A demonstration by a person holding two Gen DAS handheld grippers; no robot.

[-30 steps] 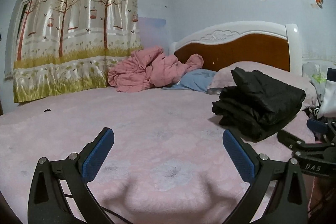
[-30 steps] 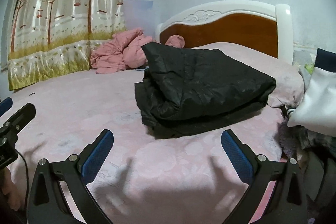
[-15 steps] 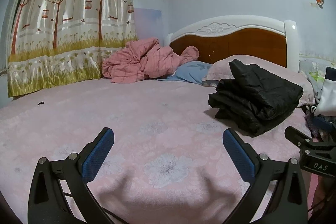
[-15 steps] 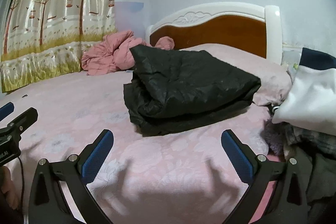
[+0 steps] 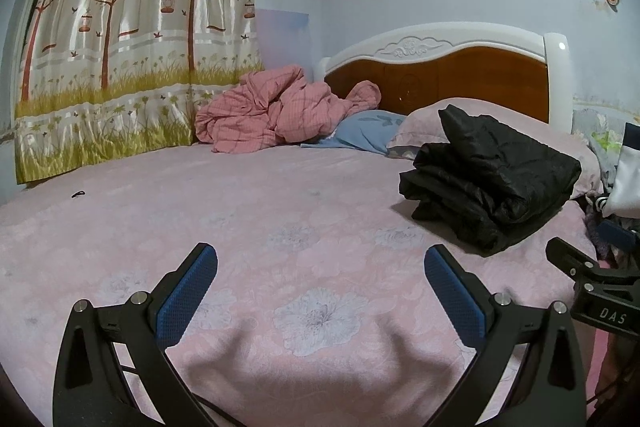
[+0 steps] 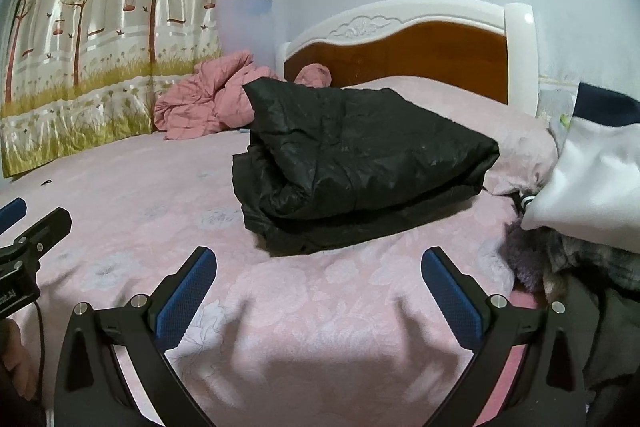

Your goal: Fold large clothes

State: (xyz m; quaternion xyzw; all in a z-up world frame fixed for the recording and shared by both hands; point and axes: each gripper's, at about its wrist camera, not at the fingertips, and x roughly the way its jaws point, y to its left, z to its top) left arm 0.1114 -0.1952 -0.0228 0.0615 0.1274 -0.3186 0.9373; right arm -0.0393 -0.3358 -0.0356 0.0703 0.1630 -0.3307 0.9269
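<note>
A folded black jacket (image 5: 492, 179) (image 6: 352, 163) lies on the pink bed near the pillow, at the right in the left wrist view and centre in the right wrist view. My left gripper (image 5: 320, 287) hovers open over bare sheet, well left of and short of the jacket. A short way in front of the jacket, my right gripper (image 6: 320, 287) is open too, holding nothing. The right gripper's black body (image 5: 592, 291) shows at the right edge of the left wrist view; the left gripper's body (image 6: 28, 247) appears at the left edge of the right wrist view.
A crumpled pink quilt (image 5: 280, 115) and blue pillow (image 5: 368, 135) sit by the headboard (image 5: 460, 75). A pile of clothes with a white garment (image 6: 588, 183) sits at the bed's right side. A curtain (image 5: 120, 59) hangs on the left. The pink sheet (image 5: 240, 211) spreads wide.
Both grippers have drawn back and lifted a little, so the black jacket looks smaller and farther away. Both stayed open and empty.
</note>
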